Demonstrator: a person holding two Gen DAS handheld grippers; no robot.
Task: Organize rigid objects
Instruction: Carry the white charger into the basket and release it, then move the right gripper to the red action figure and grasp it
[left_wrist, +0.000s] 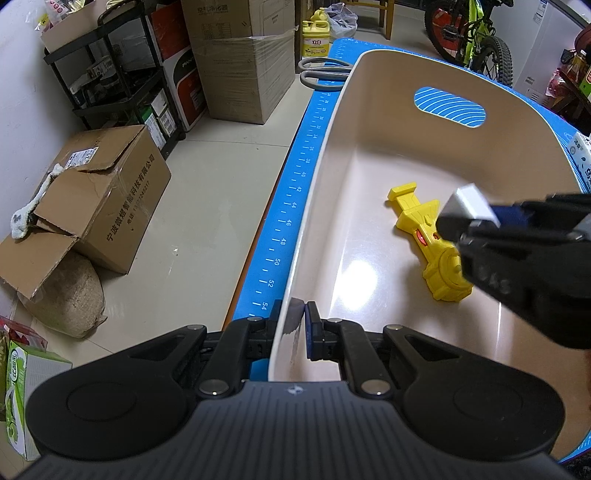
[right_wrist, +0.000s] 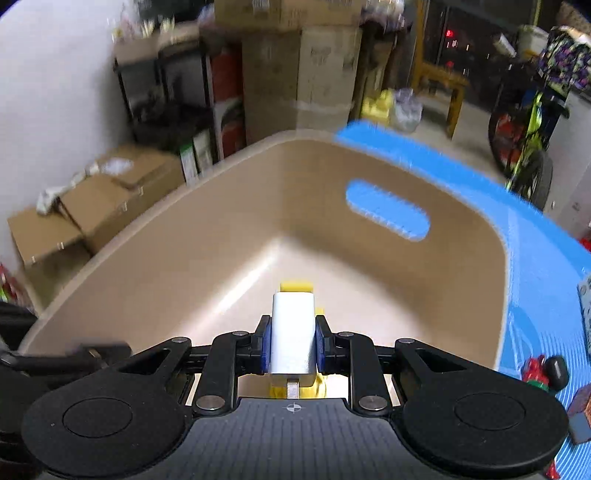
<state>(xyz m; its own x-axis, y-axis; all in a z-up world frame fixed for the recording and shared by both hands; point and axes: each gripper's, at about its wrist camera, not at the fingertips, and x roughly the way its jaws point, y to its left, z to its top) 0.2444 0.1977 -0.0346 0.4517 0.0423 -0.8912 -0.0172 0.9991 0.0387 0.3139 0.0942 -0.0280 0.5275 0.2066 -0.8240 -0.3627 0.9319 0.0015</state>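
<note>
A beige plastic bin (left_wrist: 332, 155) (right_wrist: 155, 236) stands on a blue mat (left_wrist: 288, 206) (right_wrist: 535, 240). My left gripper (left_wrist: 295, 328) is shut on the bin's near rim, one finger outside and one inside. A yellow toy (left_wrist: 428, 243) lies on the bin's floor; in the right wrist view only its yellow end (right_wrist: 297, 286) shows past the block. My right gripper (right_wrist: 293, 343) (left_wrist: 476, 218) is shut on a white rectangular block (right_wrist: 293, 332) (left_wrist: 469, 205), held over the bin's inside, above the toy.
Grey-handled scissors (left_wrist: 321, 72) lie on the mat beyond the bin. Small toys (right_wrist: 543, 373) sit on the mat at the right. Cardboard boxes (left_wrist: 107, 206), a black shelf (left_wrist: 110, 74), a sack (left_wrist: 70, 295) and a bicycle (left_wrist: 476, 33) stand on the floor around.
</note>
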